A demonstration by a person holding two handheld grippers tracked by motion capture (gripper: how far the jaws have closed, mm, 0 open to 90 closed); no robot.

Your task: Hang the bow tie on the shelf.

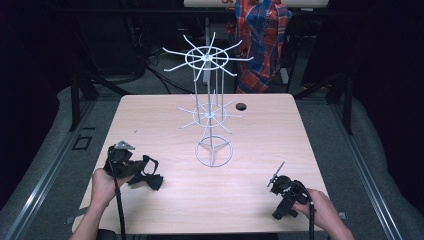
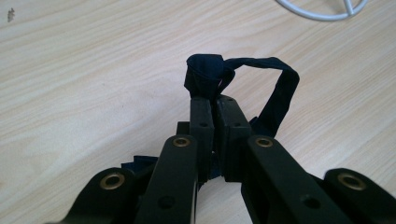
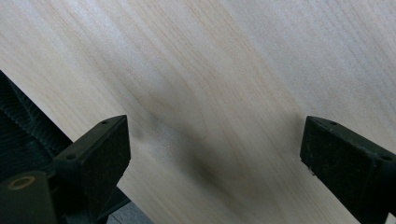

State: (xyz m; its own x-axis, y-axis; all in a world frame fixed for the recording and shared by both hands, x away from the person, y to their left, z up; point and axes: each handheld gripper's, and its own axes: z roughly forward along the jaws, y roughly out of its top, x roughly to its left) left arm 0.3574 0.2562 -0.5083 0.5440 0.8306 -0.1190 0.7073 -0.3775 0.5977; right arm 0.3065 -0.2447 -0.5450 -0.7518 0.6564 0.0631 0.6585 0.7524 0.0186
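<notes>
**Left tongs pinch the black bow tie; right tongs spread over bare wood**

Pale wood grain covers the table (image 1: 150, 115), which stands on grey floor with dark surroundings. Starting at your 9 o'clock side, your left hand (image 1: 102, 186) holds the left tongs (image 2: 215, 105), pressed together on the black bow tie (image 2: 205, 74). In the left gripper view the tie's knot sticks out just past the tips, and its strap (image 2: 280, 93) loops off toward 2 o'clock. In the high view the tie's wings lie beside the tongs on the table's near left part.

At your 12 o'clock stands the white wire rack (image 1: 210, 100), upright, its ring base on the wood, well apart from both hands.

At your 3 o'clock side, your right hand (image 1: 320, 205) holds the right tongs (image 3: 215, 154) near the table's near right edge, spread wide with just bare wood between them.
</notes>
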